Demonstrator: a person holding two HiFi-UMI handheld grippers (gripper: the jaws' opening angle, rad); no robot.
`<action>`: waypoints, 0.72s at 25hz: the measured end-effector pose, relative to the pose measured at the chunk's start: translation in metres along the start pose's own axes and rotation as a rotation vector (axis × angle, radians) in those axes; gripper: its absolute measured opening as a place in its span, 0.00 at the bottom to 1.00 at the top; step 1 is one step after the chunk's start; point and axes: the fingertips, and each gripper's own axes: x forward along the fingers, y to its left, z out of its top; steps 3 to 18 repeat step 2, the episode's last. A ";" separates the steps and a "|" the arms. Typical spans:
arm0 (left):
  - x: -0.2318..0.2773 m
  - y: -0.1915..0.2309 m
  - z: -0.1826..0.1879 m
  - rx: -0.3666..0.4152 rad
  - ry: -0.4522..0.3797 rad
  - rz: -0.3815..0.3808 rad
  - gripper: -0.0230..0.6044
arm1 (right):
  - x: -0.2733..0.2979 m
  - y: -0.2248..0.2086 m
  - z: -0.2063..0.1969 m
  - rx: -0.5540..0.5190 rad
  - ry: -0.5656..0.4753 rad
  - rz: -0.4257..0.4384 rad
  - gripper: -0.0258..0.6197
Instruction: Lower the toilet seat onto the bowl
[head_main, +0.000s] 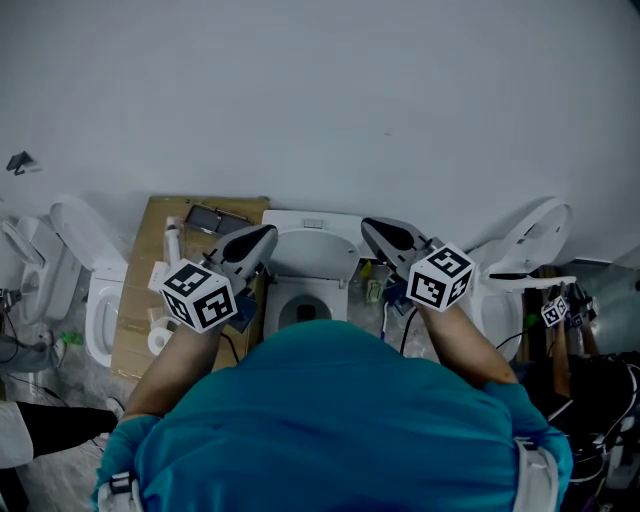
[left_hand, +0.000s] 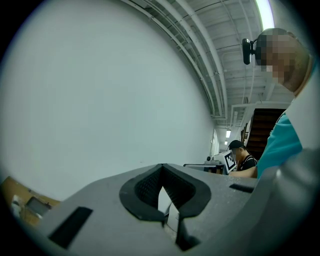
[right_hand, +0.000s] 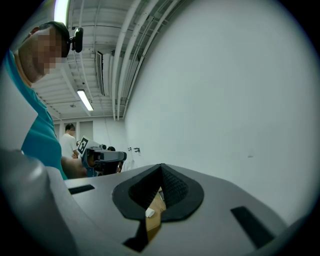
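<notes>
The back of a teal shirt (head_main: 330, 420) is filling the bottom of the head view, and both forearms are reaching out of it toward the middle of the frame. I'm holding the left gripper (head_main: 264, 238) and the right gripper (head_main: 370, 228) level, each with its jaws pressed together and nothing between them; the left gripper view (left_hand: 161, 172) and the right gripper view (right_hand: 161, 172) are both showing pads meeting at the tip. The toilet seat (head_main: 312, 252) is sitting in the frame's centre, between the two tips, and it appears to be standing up against the tank (head_main: 312, 220), though from this steep angle I can't separate seat from lid. The bowl (head_main: 300, 312) is showing just below it, so the toilet's long axis is running top to bottom of the frame. The two tips are flanking the seat's upper edge about equally, so I'm judging either one could tip it down toward me. A cardboard sheet (head_main: 140, 310) is lying at centre left on a mottled grey floor (head_main: 60, 400). A plain white wall (head_main: 320, 100) is taking up the whole upper half, and other toilets are standing at far left (head_main: 95, 300) and right (head_main: 525, 250).
</notes>
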 end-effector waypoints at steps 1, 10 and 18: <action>0.002 0.002 0.002 -0.001 0.002 -0.001 0.04 | 0.002 -0.002 0.002 0.001 0.001 0.001 0.04; 0.005 0.003 0.003 -0.002 0.003 -0.002 0.04 | 0.004 -0.005 0.003 0.002 0.002 0.002 0.04; 0.005 0.003 0.003 -0.002 0.003 -0.002 0.04 | 0.004 -0.005 0.003 0.002 0.002 0.002 0.04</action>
